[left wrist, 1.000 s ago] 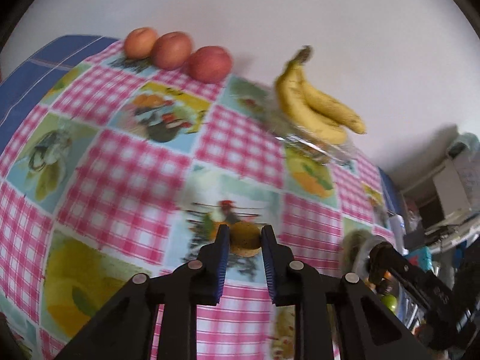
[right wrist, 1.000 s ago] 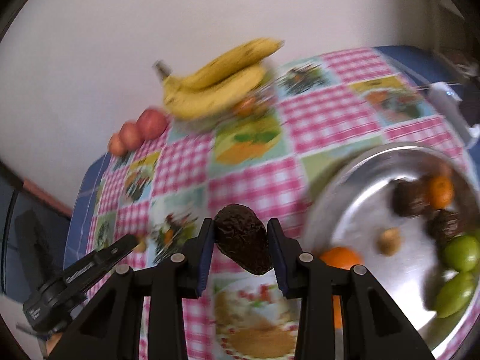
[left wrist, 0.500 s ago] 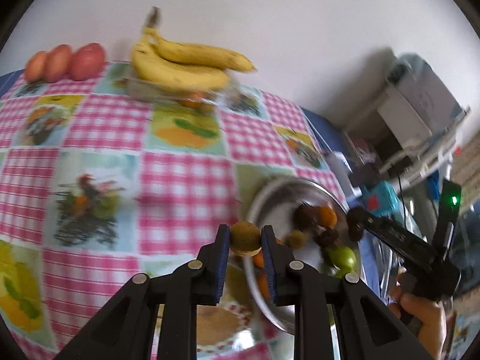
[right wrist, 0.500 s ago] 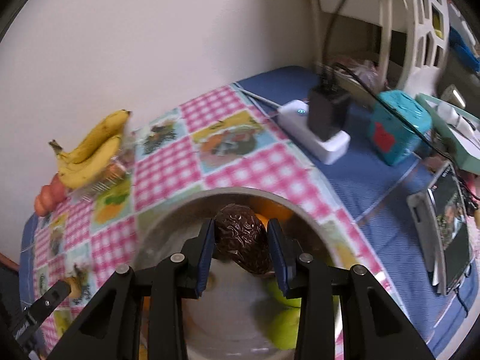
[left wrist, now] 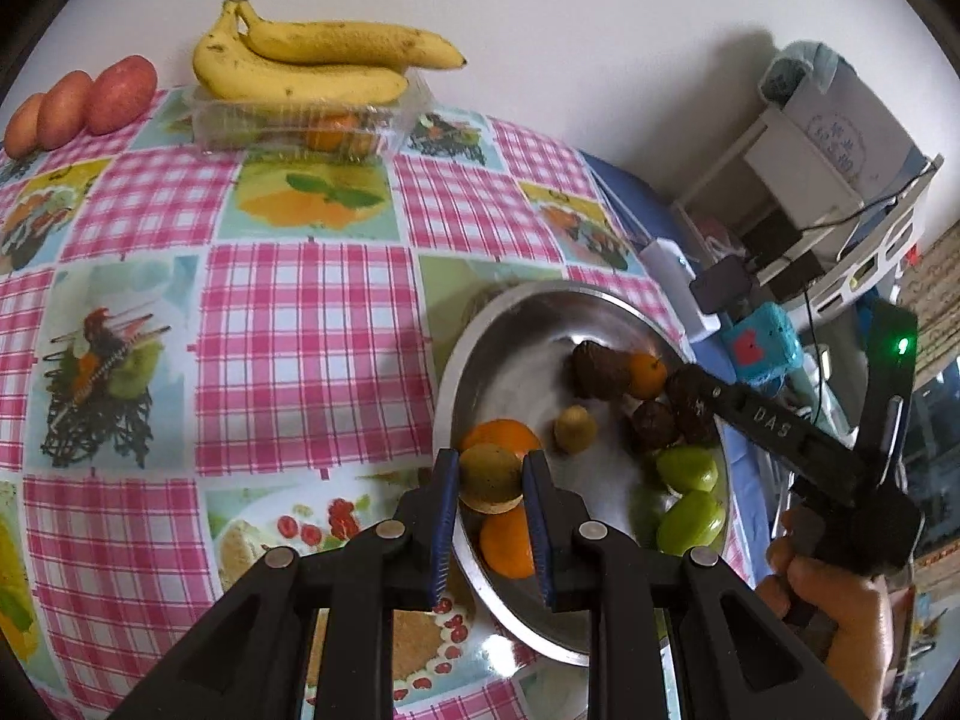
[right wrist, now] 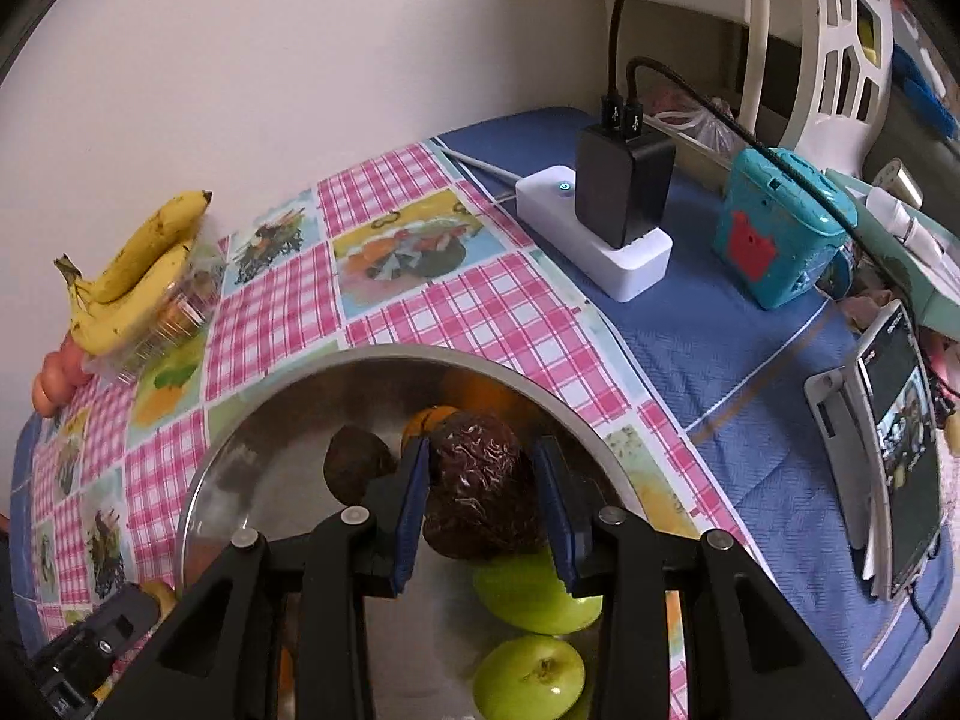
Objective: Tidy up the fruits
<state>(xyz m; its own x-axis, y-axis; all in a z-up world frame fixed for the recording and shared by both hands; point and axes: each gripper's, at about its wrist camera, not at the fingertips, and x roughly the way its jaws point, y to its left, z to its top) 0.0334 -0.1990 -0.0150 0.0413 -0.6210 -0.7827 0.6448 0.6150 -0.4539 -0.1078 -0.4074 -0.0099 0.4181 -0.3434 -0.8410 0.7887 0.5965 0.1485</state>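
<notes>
My left gripper (left wrist: 491, 480) is shut on a small brown kiwi (left wrist: 489, 475), held over the near rim of a steel bowl (left wrist: 462, 360). The bowl holds oranges (left wrist: 501, 435), another kiwi (left wrist: 575, 429), dark wrinkled fruits (left wrist: 594, 367) and green fruits (left wrist: 687, 469). My right gripper (right wrist: 483, 495) is shut on a dark wrinkled fruit (right wrist: 480, 498) and holds it low inside the bowl (right wrist: 360, 360), above green fruits (right wrist: 534, 597). The right gripper also shows in the left wrist view (left wrist: 690, 402), over the bowl's far side.
Bananas (left wrist: 312, 63) lie on a clear plastic box (left wrist: 300, 123) at the wall, with three red fruits (left wrist: 78, 105) to their left. A white power strip with charger (right wrist: 612, 222), a teal box (right wrist: 774, 228) and a phone on a stand (right wrist: 894, 456) lie right of the bowl.
Both grippers swung from the tablecloth's middle to the bowl. My left gripper with the kiwi moved closer over its rim. My right gripper lowered the dark fruit deeper into the bowl.
</notes>
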